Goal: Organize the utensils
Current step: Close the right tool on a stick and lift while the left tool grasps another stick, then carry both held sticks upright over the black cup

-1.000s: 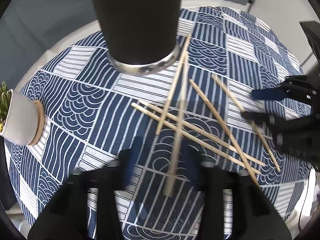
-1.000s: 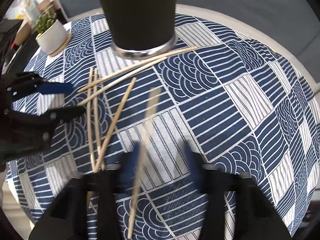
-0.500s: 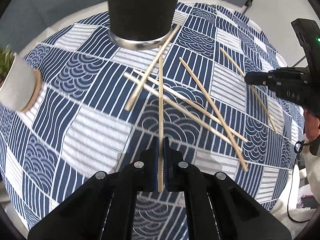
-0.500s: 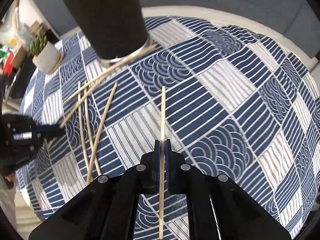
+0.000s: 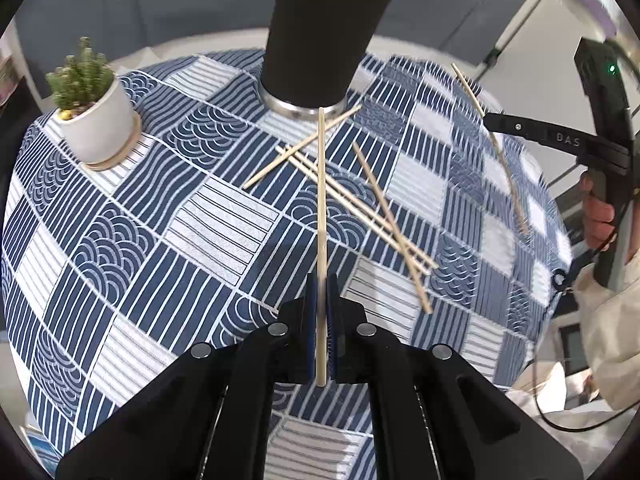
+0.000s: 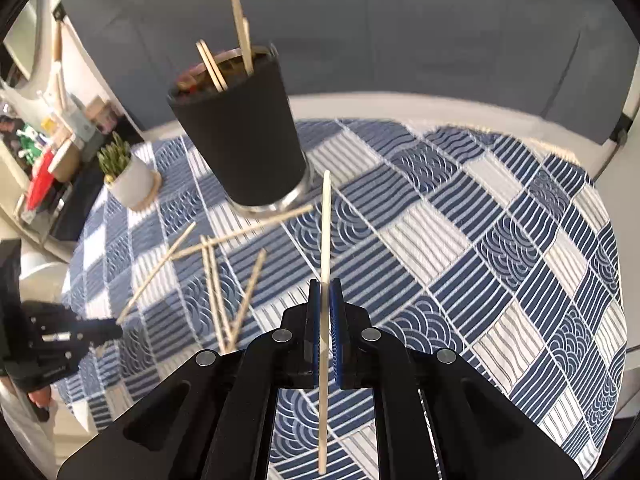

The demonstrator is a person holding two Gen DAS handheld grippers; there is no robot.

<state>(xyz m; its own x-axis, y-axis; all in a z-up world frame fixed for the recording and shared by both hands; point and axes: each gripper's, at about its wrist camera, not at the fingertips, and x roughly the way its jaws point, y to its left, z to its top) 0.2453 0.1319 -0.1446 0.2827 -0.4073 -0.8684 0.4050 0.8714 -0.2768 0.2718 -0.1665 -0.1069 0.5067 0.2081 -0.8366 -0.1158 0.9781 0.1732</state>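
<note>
My left gripper [image 5: 321, 292] is shut on a wooden chopstick [image 5: 321, 200] that points toward the black holder cup [image 5: 320, 36]. My right gripper [image 6: 325, 300] is shut on another chopstick [image 6: 325, 240], lifted above the cloth; it also shows in the left wrist view [image 5: 490, 136]. The cup [image 6: 240, 136] holds several chopsticks [image 6: 244, 44]. Several loose chopsticks [image 5: 360, 200] lie crossed on the blue patterned tablecloth [image 5: 160, 240] in front of the cup, also seen in the right wrist view [image 6: 216, 280].
A small potted plant [image 5: 94, 116] in a white pot stands left of the cup, on a wooden coaster. The round table's edge [image 6: 440, 108] curves behind the cup. Cluttered shelves [image 6: 44, 140] are at the far left.
Both grippers closed on a chopstick each and lifted them up off the cloth. Both have pulled back and risen, so the cup's rim now shows.
</note>
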